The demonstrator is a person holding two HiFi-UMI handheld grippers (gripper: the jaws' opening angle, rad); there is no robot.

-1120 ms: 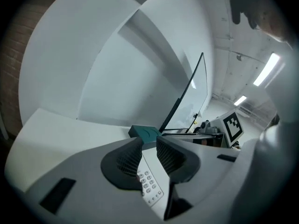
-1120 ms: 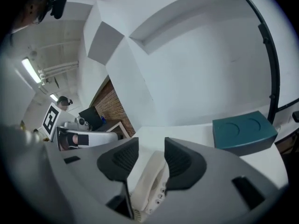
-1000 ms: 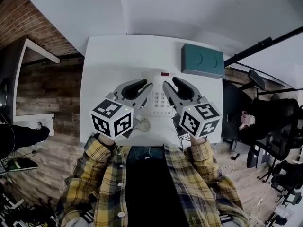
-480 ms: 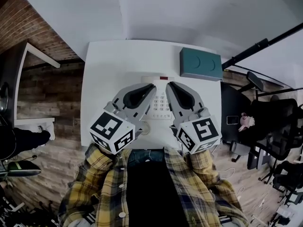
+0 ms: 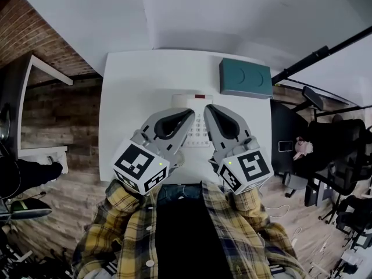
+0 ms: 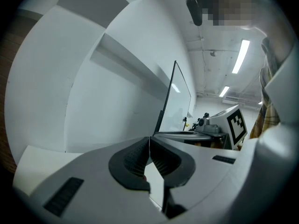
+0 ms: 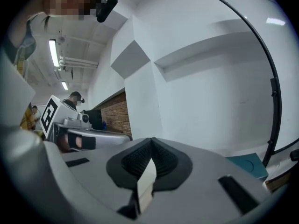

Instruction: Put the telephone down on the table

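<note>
The white telephone (image 5: 198, 128) lies flat on the white table (image 5: 133, 97), its keypad showing between my two grippers. The rest of it is hidden under them. My left gripper (image 5: 189, 113) hangs over its left side, jaws shut with nothing between them. My right gripper (image 5: 207, 108) hangs over its right side, also shut and empty. In the left gripper view the shut left gripper (image 6: 149, 140) points up at the white wall. The right gripper view shows the shut right gripper (image 7: 150, 141) likewise raised, off the table.
A teal box (image 5: 245, 78) sits at the table's far right corner, also in the right gripper view as the teal box (image 7: 247, 163). A brick wall (image 5: 23, 28) and a dark desk stand left. Office chairs (image 5: 334, 156) and a black pole (image 5: 317, 57) are at the right.
Both grippers closed their jaws and lifted toward the head camera, tips drawing together over the phone. The coiled cord by the table's near edge is now hidden behind the left gripper.
</note>
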